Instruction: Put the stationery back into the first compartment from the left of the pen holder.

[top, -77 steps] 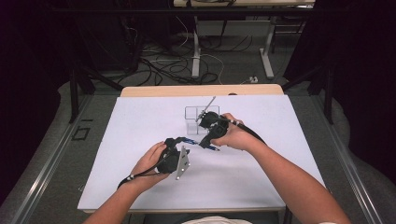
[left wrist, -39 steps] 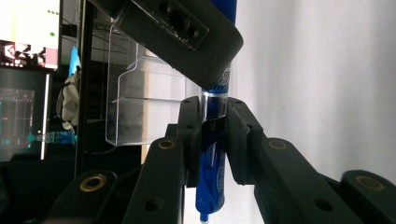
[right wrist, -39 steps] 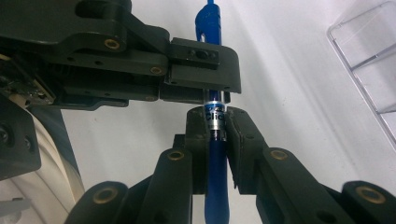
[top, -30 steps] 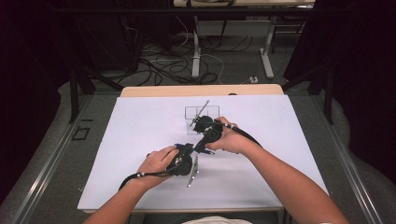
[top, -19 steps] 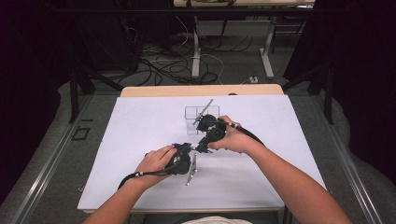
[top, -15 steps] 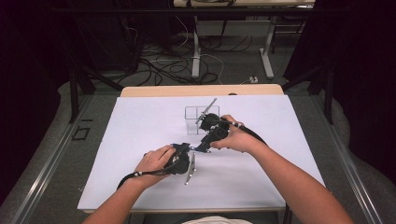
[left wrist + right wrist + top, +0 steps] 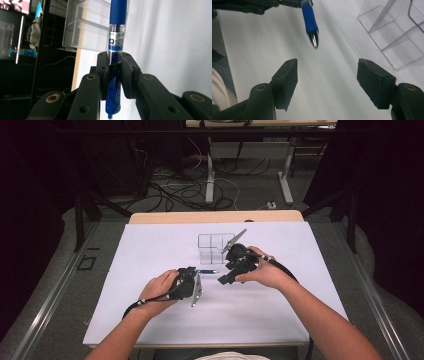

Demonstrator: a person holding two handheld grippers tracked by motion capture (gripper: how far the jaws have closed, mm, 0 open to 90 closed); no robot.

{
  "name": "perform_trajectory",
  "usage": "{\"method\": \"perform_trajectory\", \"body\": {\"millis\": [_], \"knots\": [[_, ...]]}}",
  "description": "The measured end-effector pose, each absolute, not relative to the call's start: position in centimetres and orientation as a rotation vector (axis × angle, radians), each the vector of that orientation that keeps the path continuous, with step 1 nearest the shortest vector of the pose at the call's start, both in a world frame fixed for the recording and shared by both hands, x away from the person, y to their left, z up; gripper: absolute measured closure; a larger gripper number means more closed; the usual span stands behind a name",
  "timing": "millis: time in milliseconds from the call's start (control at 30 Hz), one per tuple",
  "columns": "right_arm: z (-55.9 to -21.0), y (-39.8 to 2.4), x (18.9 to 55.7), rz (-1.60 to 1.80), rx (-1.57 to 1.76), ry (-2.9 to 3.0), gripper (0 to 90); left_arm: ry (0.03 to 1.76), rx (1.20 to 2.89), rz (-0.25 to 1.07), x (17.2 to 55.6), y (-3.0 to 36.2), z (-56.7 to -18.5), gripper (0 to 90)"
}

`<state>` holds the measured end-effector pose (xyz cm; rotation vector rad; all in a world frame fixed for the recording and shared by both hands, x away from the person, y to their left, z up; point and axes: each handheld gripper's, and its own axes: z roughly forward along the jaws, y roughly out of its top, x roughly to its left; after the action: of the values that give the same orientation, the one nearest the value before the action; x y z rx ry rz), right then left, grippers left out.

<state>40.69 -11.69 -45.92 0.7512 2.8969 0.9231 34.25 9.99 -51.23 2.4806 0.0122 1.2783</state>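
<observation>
Blue and clear plastic make up the pen [image 7: 115, 45] that the left gripper [image 7: 113, 72] is pinching around its barrel, both jaws pressing tight against it. In the high view the left gripper [image 7: 189, 282] is sitting near the middle of the white table [image 7: 150, 250], with the pen [image 7: 206, 271] sticking out level toward the right gripper [image 7: 235, 265]. The right gripper [image 7: 327, 75] is holding its jaws spread wide with nothing between them (the pen's shiny metal tip [image 7: 314, 40] is hanging just beyond the gap). A clear plastic box [image 7: 215, 247] is standing behind both grippers, toward the table's far edge; the right gripper view is showing the box [image 7: 397, 32] on its right side.
</observation>
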Motion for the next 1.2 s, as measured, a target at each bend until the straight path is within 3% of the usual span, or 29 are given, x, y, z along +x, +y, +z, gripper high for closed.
{"method": "perform_trajectory", "body": {"millis": [333, 500, 633, 1200], "knots": [[-46.4, -13.6, 39.5, 0.973, 0.834, 2.776, 17.2, 0.230, 2.361, 1.172, 35.5, 11.0, -49.2, 78.6], [-46.8, -14.6, 38.8, 1.000, 0.880, 2.715, 13.7, 0.354, 2.281, 1.078, 36.2, 11.3, -47.8, 78.6], [-47.0, -15.3, 38.4, 1.015, 0.909, 2.683, 1.8, 0.415, 2.227, 1.012, 36.9, 11.4, -46.7, 78.6], [-48.4, -18.2, 37.1, 1.127, 1.035, 2.484, 0.0, 0.680, 1.998, 0.688, 40.4, 11.7, -42.7, 78.6]]}}
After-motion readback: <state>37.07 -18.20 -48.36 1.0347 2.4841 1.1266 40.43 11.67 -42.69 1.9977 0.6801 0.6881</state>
